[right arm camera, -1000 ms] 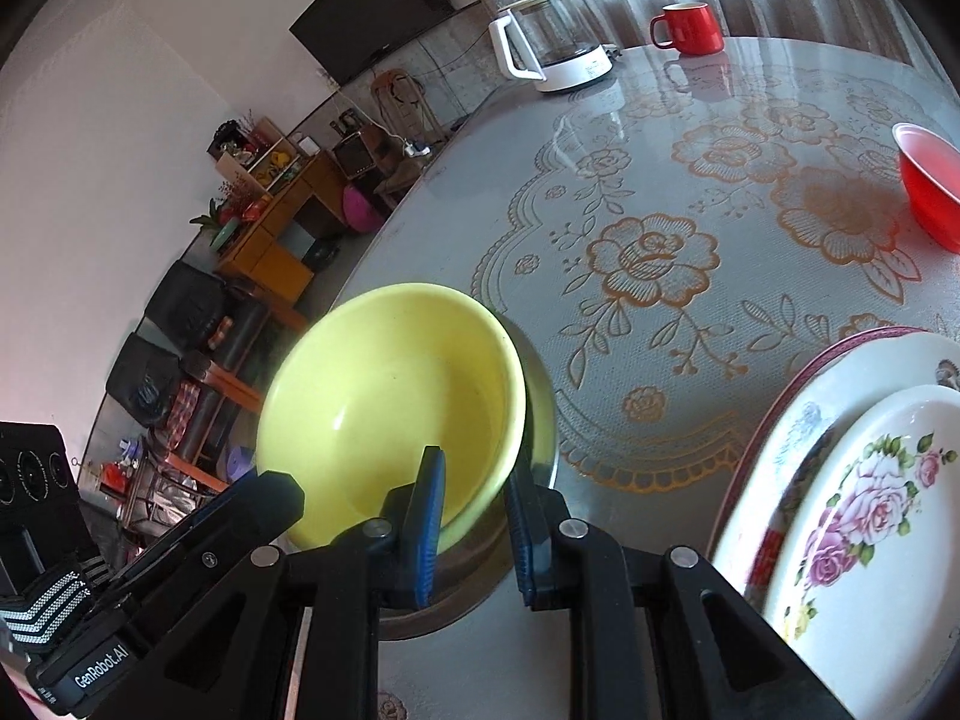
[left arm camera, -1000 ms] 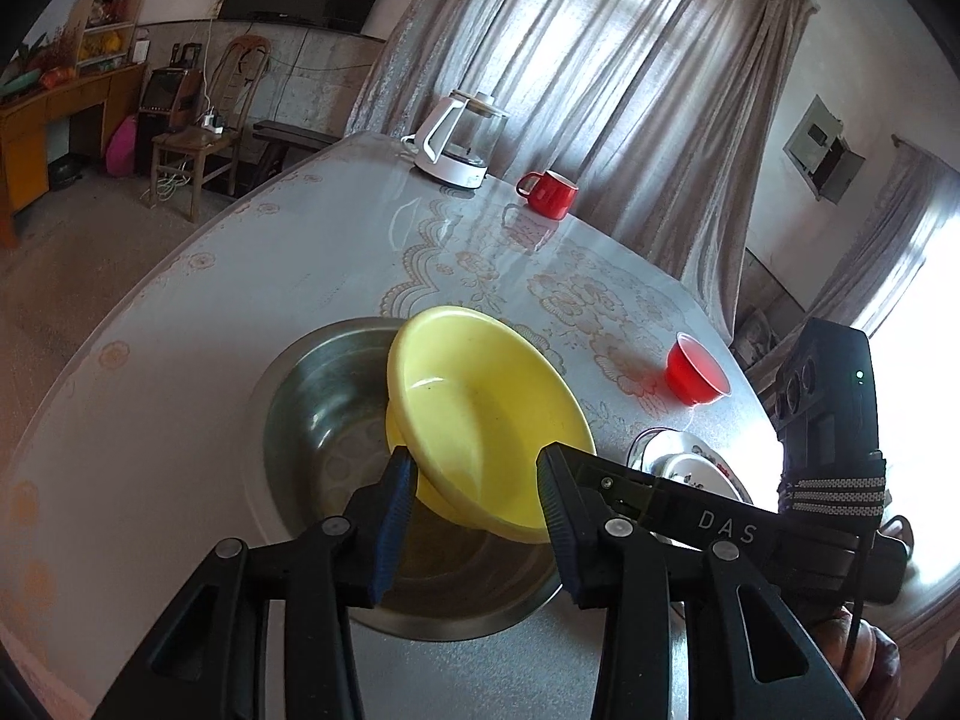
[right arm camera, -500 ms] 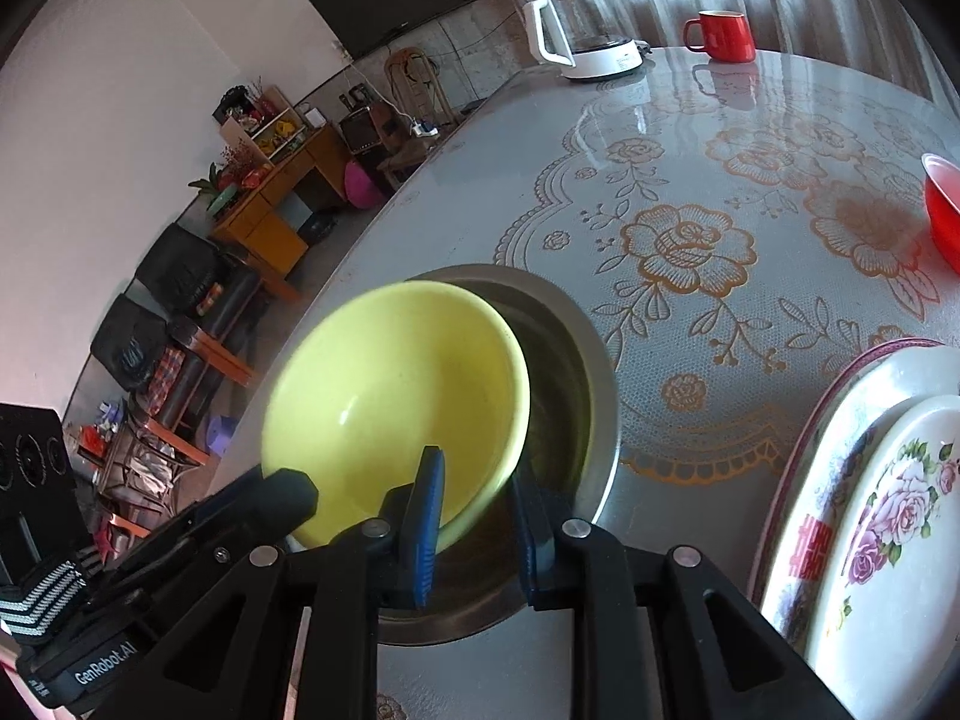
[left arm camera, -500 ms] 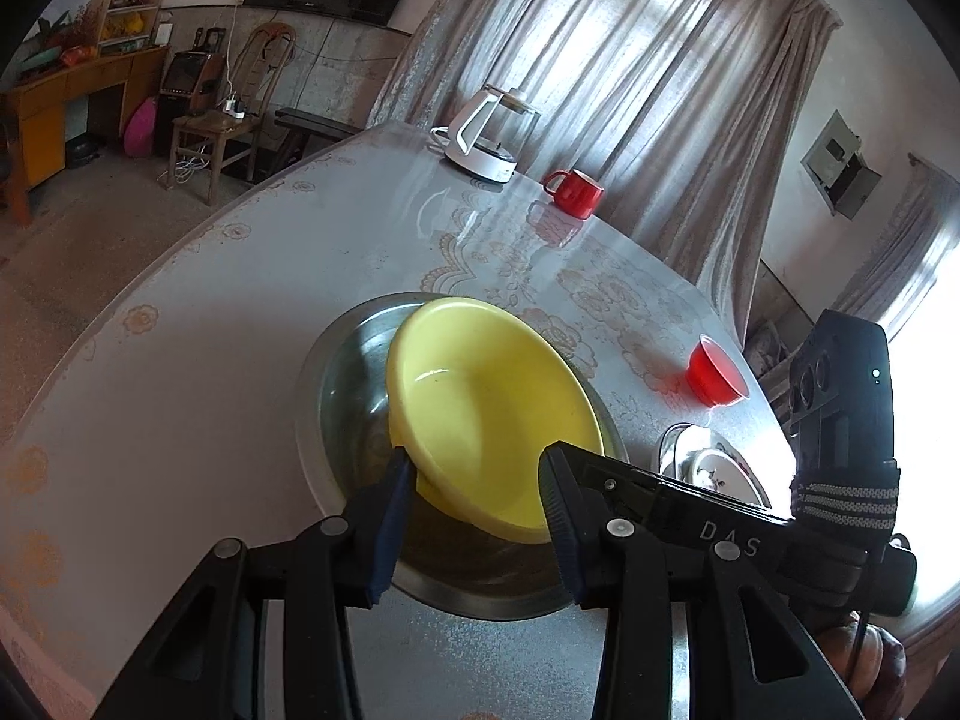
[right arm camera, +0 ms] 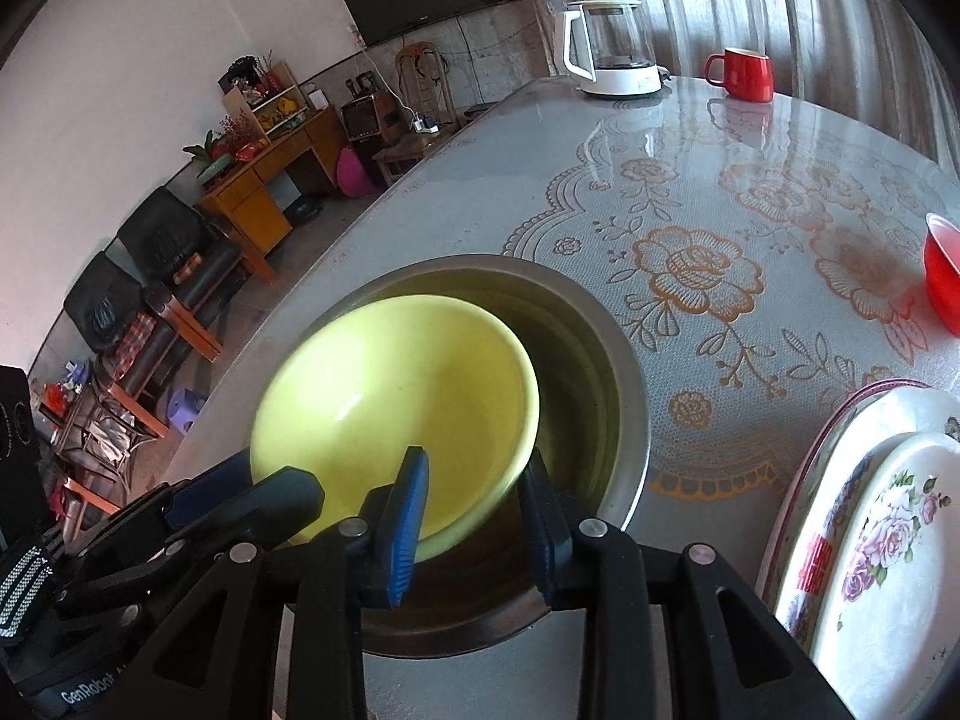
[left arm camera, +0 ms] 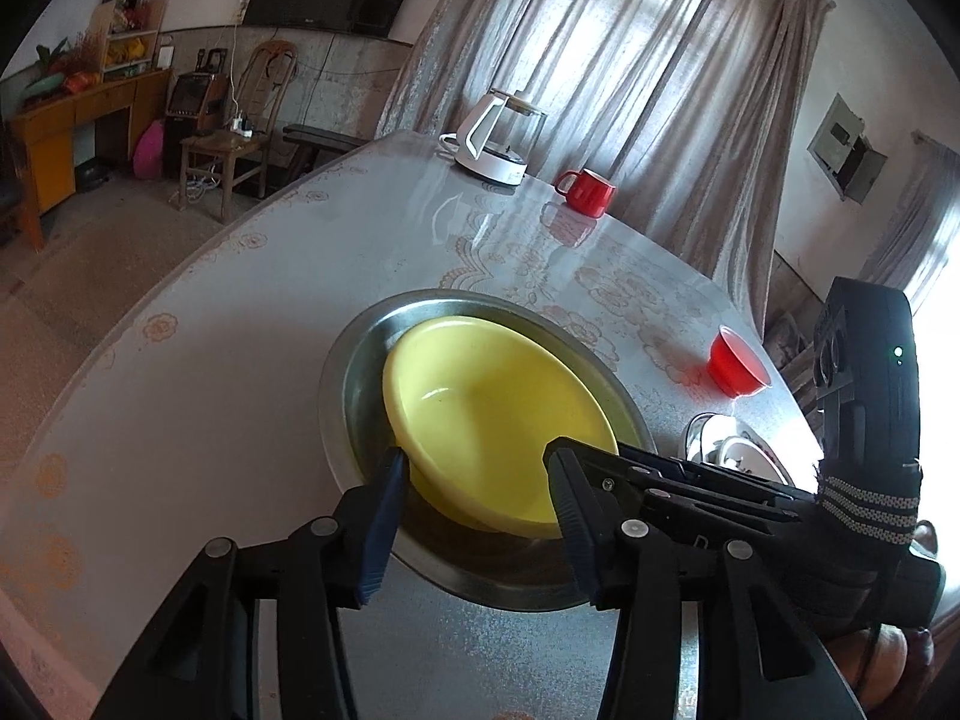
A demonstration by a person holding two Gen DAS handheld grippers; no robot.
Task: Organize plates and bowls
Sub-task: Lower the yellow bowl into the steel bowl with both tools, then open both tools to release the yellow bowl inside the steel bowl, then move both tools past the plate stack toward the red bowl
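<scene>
Yellow bowl sits inside steel basin, which rests on the surface close to its near edge. Bowl is not centred: it leans toward the basin's left and near wall, far rim lower, near rim raised toward both tools.

L gripper: fingers opening. They straddle the bowl's near-left rim; left pad is just beside the outer wall, right pad stands clear above the inner slope. No pressing contact visible, so read as released, bowl between fingers.

R gripper: fingers opening. Near-right rim of bowl lies between them. Left pad is over the inner wall, right finger sits outside the rim, over the basin interior. A gap shows on each side of the rim; no clamp evident.

Key relation: bowl lies directly ahead of and below both finger pairs, each pair crossing the rim roughly square to it. Both tools are about equally near; L holds the left arc, R the right arc.

Judgement: nesting step appears done. Next move needs both tools to lift back off the rim w/o dragging it.

Remaining items: red bowl near the surface's right edge, stacked plates at the near-right edge. R gripper is nearer to both. Risk: a pad catching the rim tips the bowl.
</scene>
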